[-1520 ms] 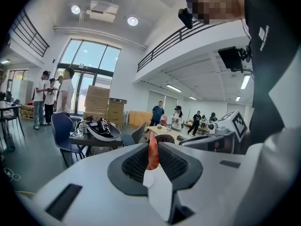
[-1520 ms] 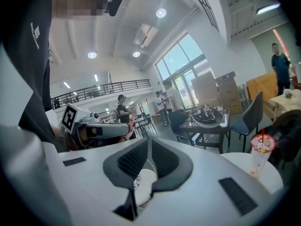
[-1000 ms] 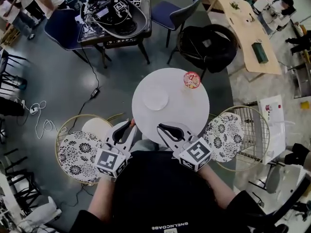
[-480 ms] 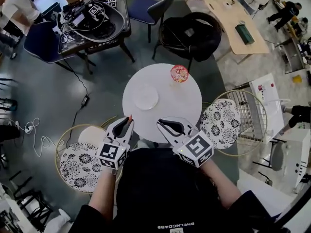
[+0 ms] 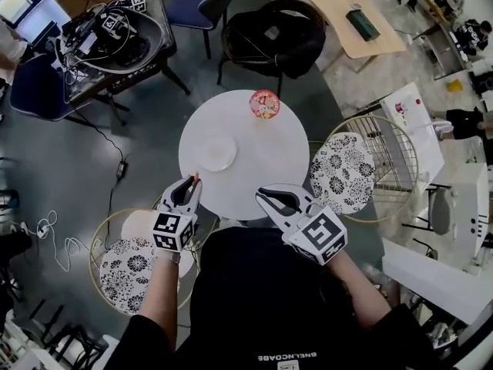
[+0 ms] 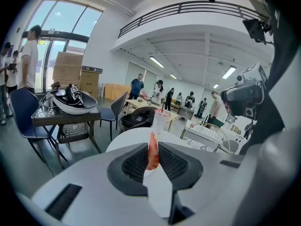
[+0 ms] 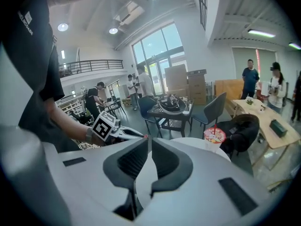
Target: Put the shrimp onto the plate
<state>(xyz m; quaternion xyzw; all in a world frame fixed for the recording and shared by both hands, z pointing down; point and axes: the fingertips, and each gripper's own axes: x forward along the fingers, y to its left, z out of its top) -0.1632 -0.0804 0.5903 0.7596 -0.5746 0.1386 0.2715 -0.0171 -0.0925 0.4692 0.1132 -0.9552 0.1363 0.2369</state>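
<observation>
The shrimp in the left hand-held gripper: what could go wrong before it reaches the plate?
1. The shrimp sits upright in a narrow pinch of the left hand-held gripper, which is at the edge of the table. If it slips now, it may fall to the floor.
2. The plate is white on a white table, so an early release could drop the shrimp beside it.

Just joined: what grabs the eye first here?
The left gripper pinches an orange shrimp at the near-left edge of the round white table. The white plate lies bare beyond it, a red-lidded cup stands at the far edge, and the right gripper is shut, empty.
</observation>
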